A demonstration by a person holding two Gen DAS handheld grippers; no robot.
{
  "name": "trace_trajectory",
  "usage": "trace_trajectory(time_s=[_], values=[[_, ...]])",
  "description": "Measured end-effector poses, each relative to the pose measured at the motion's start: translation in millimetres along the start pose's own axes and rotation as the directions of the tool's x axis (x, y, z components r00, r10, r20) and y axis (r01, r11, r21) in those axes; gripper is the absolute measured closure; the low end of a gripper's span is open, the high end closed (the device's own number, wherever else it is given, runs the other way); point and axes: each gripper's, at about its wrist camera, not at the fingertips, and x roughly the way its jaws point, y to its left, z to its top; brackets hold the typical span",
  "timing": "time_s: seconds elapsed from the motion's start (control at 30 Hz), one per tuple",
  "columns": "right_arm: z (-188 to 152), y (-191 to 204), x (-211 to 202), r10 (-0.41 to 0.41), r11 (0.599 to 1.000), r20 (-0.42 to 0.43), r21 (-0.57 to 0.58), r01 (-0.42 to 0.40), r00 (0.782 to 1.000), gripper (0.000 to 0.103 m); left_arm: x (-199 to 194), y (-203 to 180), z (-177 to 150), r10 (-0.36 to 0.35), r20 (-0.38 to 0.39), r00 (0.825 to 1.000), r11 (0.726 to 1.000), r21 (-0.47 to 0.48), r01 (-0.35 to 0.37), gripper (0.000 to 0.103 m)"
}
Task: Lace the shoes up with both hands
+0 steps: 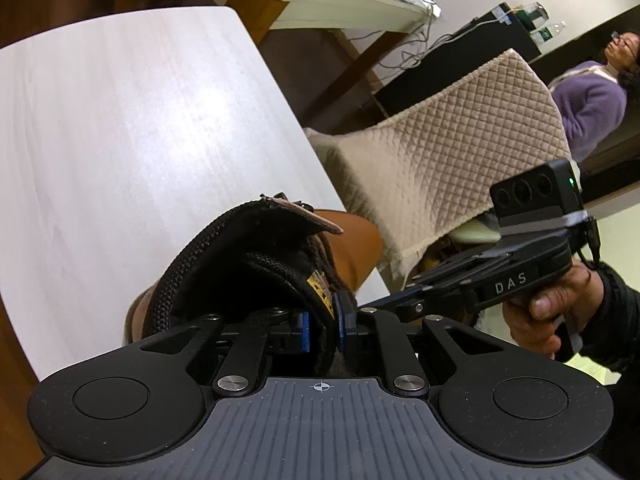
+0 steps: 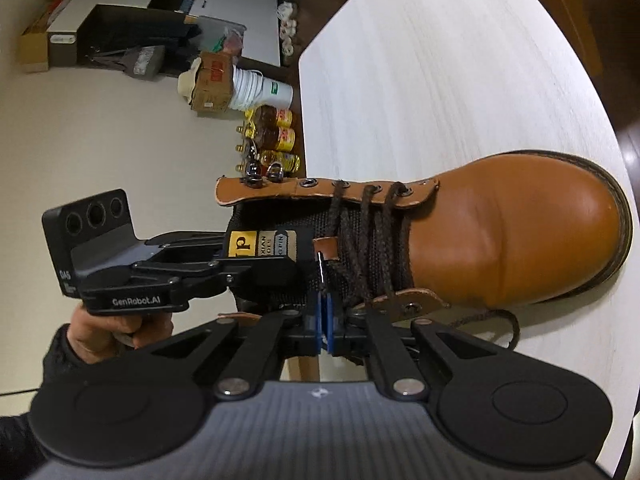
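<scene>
Boot lies on its side on the white table, tan toe pointing away from me. Left gripper pinches the black tongue at the label. Right gripper, pads pressed together, nips the dark brown lace's white-tipped end at the boot's near eyelet flap.

The left gripper is closing its jaws on the black tongue of a tan boot, a yellow label showing between the blue pads. The boot is resting on a pale wood-grain table. At right, a hand is holding the right gripper just beside the tongue. A quilted beige cover is lying beyond.
</scene>
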Motion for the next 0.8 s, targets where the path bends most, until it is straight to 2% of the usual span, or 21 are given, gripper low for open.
trace_trajectory(time_s=[0.27,0.5,0.67,0.8], values=[[13,2,2,-0.017,1.0,-0.092,-0.023,0.015,0.996,0.099,0,4,-1,-0.018,0.018,1.0,0.999,-0.031,0.019,0.091],[16,2,-1,-0.04,0.999,-0.133,-0.013,0.039,0.99,0.099,-1,6,-3,-0.02,0.024,1.0,0.999,-0.034,0.021,0.091],[17,-7,-5,-0.008,1.0,-0.103,0.023,0.011,0.995,0.099,0,4,-3,-0.02,0.022,1.0,0.999,-0.03,0.021,0.091],[13,-11,-6,0.023,0.999,-0.048,0.032,-0.021,0.999,0.099,0,4,-3,-0.02,0.012,1.0,1.0,-0.02,0.02,0.092]])
